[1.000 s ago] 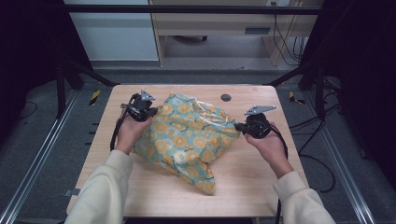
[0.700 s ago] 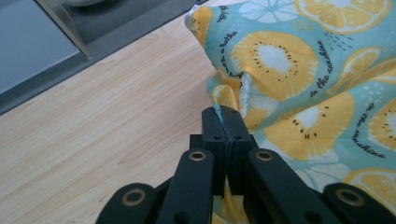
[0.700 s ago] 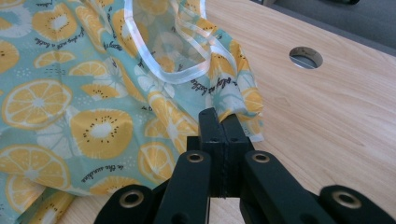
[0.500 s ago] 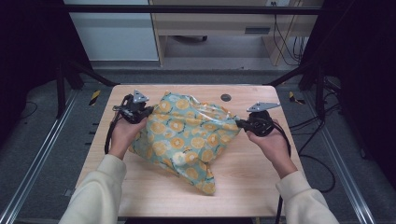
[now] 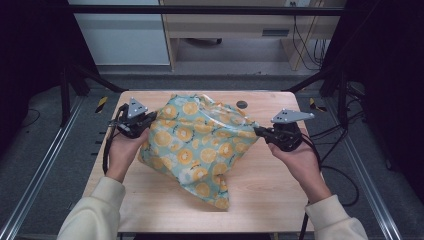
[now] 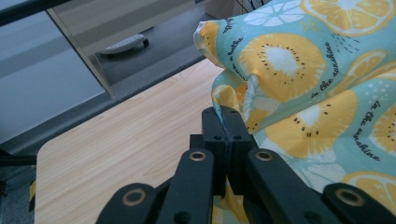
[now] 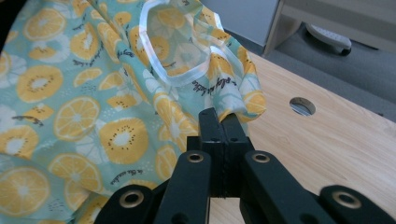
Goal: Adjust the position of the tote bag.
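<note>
A teal cloth printed with orange slices (image 5: 200,142) hangs spread between both hands above the wooden table (image 5: 270,200). My left gripper (image 5: 145,121) pinches the cloth's left edge; in the left gripper view its jaws are closed on a fold of the cloth (image 6: 289,88), with the gripper (image 6: 226,122) tight against it. My right gripper (image 5: 259,132) is shut on the right edge; the right gripper view shows the cloth (image 7: 93,93) and a clear-trimmed hem above that gripper (image 7: 221,122). The cloth's lower corner droops onto the table near the front.
A round hole (image 5: 242,104) sits in the table near its far edge, seen too in the right gripper view as a hole (image 7: 302,106). Metal frame rails (image 5: 40,170) flank the table. A cabinet (image 5: 250,30) stands beyond the far edge.
Both hands have moved apart and slightly up, stretching the cloth wider between the grippers. Both grips stay closed on it.
</note>
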